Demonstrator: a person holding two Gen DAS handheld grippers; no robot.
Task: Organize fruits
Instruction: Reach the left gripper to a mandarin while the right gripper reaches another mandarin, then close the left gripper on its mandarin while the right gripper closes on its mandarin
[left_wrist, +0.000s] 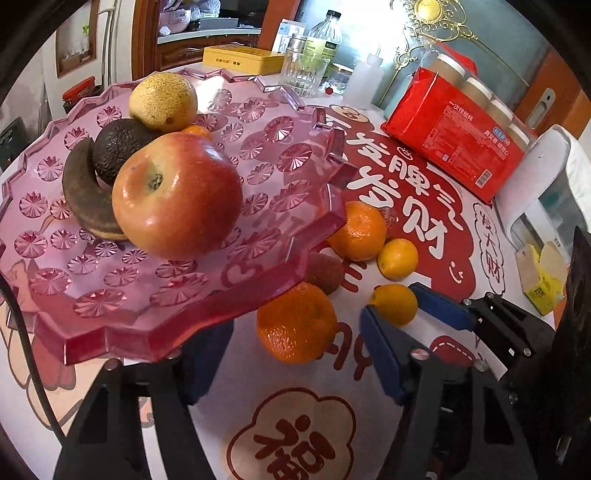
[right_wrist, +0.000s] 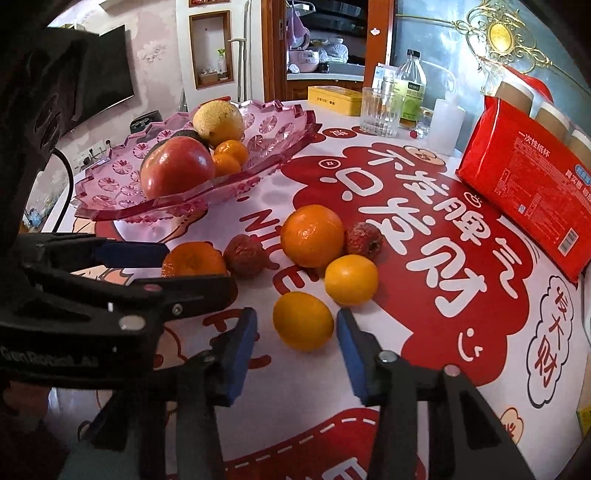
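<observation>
A pink glass tray (left_wrist: 110, 332) (right_wrist: 280, 162) holds a red apple (left_wrist: 177, 195), a yellow pear (left_wrist: 162, 101), a dark avocado and small oranges. On the red-and-white tablecloth my left gripper (left_wrist: 295, 325) (right_wrist: 197, 271) straddles a tangerine (left_wrist: 295, 321) (right_wrist: 192, 258). Its jaws stand open, with cloth showing on both sides, and its left finger is half hidden under the tray rim. My right gripper (right_wrist: 297, 317) is open around a small orange (right_wrist: 303, 321) (left_wrist: 393, 304). The right pad (right_wrist: 351, 350) nearly touches it, and a gap remains at the left pad.
A large orange (right_wrist: 312, 236), another small orange (right_wrist: 351, 278) and two reddish lychees (right_wrist: 245, 254) lie just beyond. A red package (right_wrist: 532, 184) lies to the right. A glass (right_wrist: 378, 107), a bottle (right_wrist: 410, 88) and a yellow tin (right_wrist: 334, 98) stand at the back. A white appliance (left_wrist: 546, 177) is far right.
</observation>
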